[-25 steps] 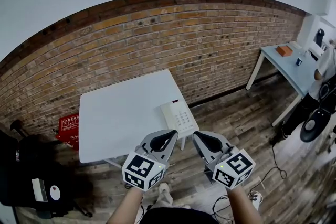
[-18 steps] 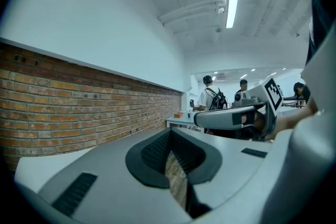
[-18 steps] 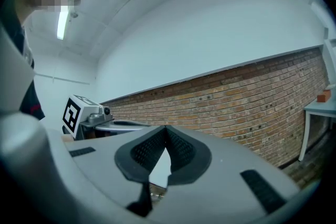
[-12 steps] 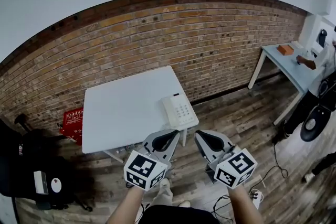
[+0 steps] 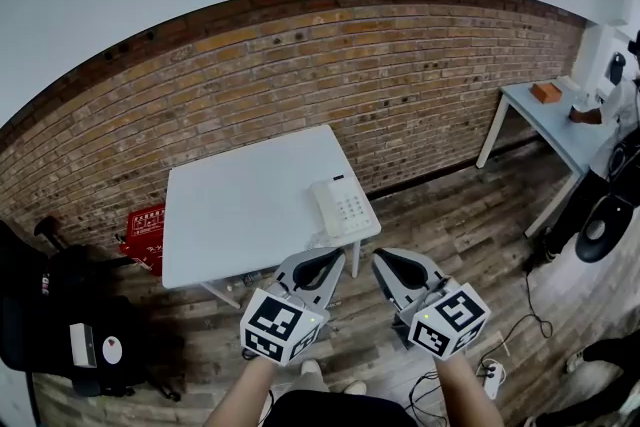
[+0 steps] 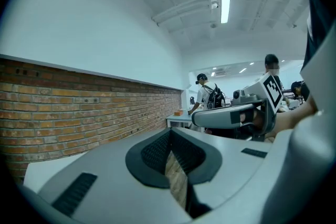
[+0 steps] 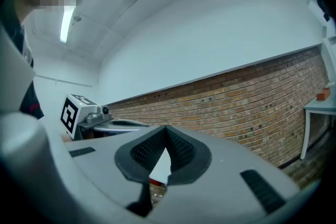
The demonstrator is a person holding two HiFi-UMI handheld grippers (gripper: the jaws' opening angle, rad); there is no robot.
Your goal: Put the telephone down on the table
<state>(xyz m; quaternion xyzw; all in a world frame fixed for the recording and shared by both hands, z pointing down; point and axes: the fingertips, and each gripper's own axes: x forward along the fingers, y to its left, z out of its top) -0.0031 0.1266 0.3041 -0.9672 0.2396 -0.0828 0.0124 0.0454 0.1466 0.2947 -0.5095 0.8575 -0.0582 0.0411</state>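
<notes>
A white telephone [image 5: 343, 208] with a keypad lies flat on the right front corner of the white square table [image 5: 240, 210] in the head view. Both grippers hang side by side below the table's front edge, over the wooden floor. My left gripper [image 5: 322, 258] is shut and holds nothing; in its own view the left gripper [image 6: 170, 136] has its jaws closed together. My right gripper [image 5: 384, 260] is also shut and empty, and in its own view the right gripper [image 7: 166, 131] meets at its tips. Neither touches the telephone.
A brick wall [image 5: 330, 75] runs behind the table. A red crate [image 5: 145, 235] sits on the floor at the table's left, with black bags [image 5: 60, 335] farther left. A second pale table [image 5: 555, 130] stands at the right, with a person's hand near it.
The view has drifted back slightly, so the table and telephone sit a little higher and farther away. Both grippers stay shut and keep their places.
</notes>
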